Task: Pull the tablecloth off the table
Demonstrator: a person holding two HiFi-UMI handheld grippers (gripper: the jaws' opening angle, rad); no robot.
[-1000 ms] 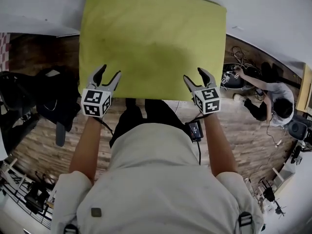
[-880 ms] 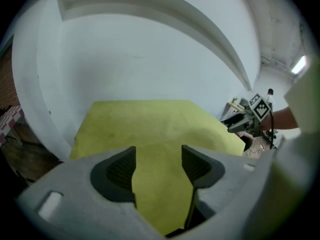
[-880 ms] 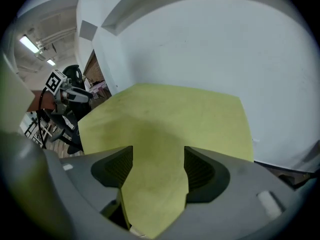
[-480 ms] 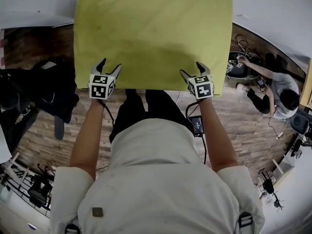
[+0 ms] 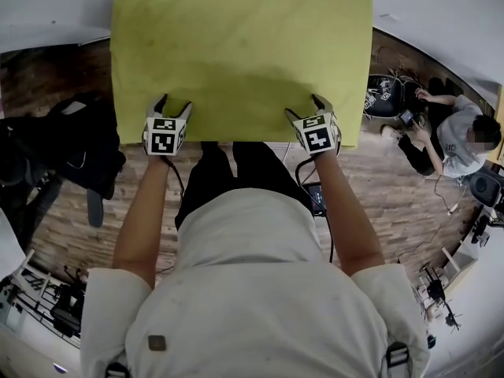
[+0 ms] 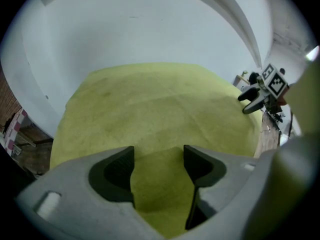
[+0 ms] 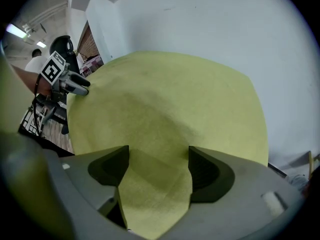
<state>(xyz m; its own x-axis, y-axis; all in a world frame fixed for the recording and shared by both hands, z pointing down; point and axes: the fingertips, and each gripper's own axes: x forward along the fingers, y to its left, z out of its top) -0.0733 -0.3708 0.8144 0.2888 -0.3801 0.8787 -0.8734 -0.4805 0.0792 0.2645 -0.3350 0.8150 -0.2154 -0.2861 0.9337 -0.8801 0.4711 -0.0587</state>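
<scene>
Tablecloth, yellow-green, lies spread flat over the desk and covers it wholly, its near edge hanging over the side closest to the person; the left hand-held gripper and the right hand-held gripper sit at that edge, well apart, one toward each corner; each has its jaws wide apart with a fold of the hanging edge between them, the pads not pressing on it; nothing is gripped; principal risk, as judged: a pull begun before the jaws close would draw both hand-held grippers off the cloth and leave it in place; a shallow bite on the hem alone may slip once the cloth's drag on the desk comes on; secondary risk: one side closing or pulling ahead of the other would skew the cloth, bunch it and perhaps catch it on a far corner; no objects are seen on the cloth, so nothing stands to be dragged off; the freed cloth could, however, drop about the person's legs onto the wooden floor and be trodden on.
</scene>
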